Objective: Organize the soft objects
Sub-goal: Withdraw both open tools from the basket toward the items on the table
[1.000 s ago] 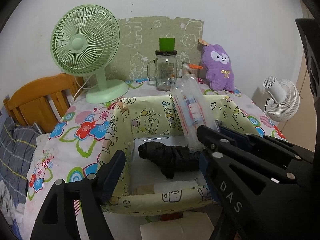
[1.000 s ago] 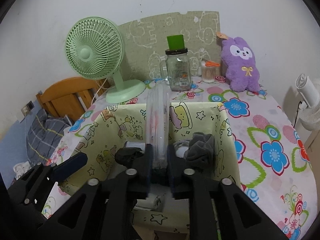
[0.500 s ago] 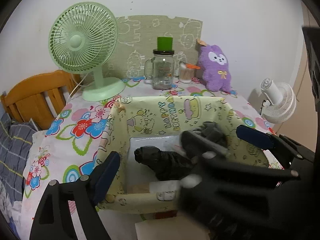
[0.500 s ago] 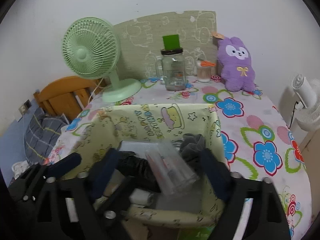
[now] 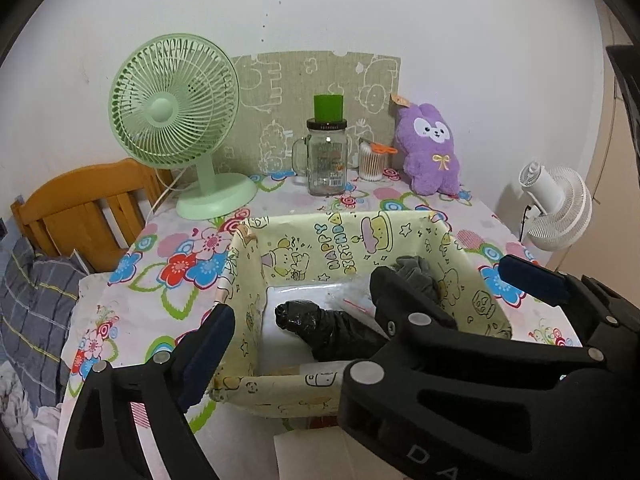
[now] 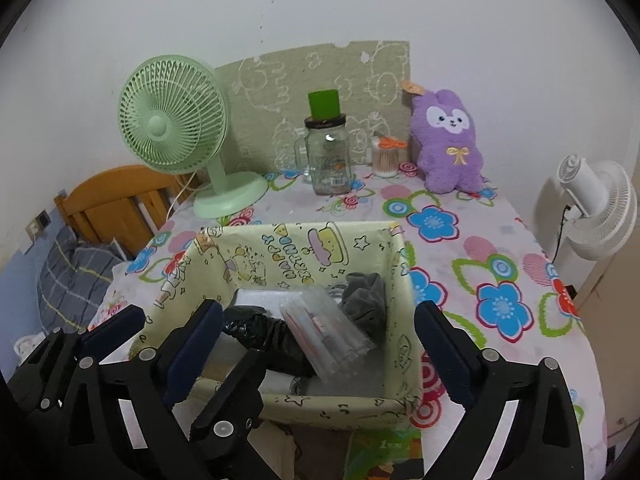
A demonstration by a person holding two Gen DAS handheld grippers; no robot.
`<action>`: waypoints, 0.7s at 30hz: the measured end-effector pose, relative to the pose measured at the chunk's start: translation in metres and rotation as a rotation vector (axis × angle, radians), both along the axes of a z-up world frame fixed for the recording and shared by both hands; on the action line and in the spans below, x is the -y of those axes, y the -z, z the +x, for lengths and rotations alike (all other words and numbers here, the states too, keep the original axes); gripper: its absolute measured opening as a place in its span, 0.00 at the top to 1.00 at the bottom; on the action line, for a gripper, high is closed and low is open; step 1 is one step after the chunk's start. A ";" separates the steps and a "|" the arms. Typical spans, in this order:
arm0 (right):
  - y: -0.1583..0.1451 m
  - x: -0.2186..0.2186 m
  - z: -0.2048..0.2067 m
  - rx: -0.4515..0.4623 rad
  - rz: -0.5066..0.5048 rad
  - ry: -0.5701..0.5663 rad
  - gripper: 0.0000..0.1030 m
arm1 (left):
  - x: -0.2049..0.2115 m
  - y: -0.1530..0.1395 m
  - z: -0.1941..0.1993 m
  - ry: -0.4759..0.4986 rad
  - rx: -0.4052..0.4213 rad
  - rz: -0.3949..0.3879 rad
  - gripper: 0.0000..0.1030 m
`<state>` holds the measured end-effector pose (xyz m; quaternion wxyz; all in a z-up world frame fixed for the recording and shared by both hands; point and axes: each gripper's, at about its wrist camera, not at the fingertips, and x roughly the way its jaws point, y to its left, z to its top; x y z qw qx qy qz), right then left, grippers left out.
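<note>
Box: a soft yellow box (image 6: 304, 248) with cartoon drawings was seen in the middle of the desk (image 6: 480, 248), which was covered by a flowered cloth.
Clear packet: a clear plastic packet (image 6: 328, 336) was found lying tilted inside the box, on top of the other things there.
Black bag: a rolled black bag (image 5: 320, 324) was seen on the floor of the box, on the left under the packet.
Grey cloth: a bunched grey cloth (image 6: 366, 300) was seen in the box's right back corner.
Right claw: the right claw (image 6: 320, 344) was held wide open over the near side of the box. Its jaws had just been opening, and the packet lay free below them, not pinched.
Left claw: the left claw (image 5: 372, 296) was held wide open too, at the near left of the box. Its jaws had just been opening, and nothing was pinched.
Behind the box: a green fan (image 5: 176, 112), a glass jar (image 5: 326, 160) with a green cap, and a purple plush toy (image 6: 448, 144) were seen standing by the wall.
Right of the box: a white fan (image 6: 596, 208) was seen past the desk edge.
</note>
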<state>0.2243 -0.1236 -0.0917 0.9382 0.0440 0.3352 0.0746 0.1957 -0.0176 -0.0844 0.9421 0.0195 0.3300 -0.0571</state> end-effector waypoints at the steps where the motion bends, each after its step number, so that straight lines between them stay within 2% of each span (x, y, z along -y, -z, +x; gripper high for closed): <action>1: -0.003 0.001 -0.003 0.008 0.000 0.006 0.04 | 0.000 -0.002 -0.001 0.002 0.005 0.000 0.10; 21: -0.043 0.006 -0.044 0.088 -0.009 0.054 0.00 | 0.003 -0.036 -0.037 0.010 0.072 -0.008 0.08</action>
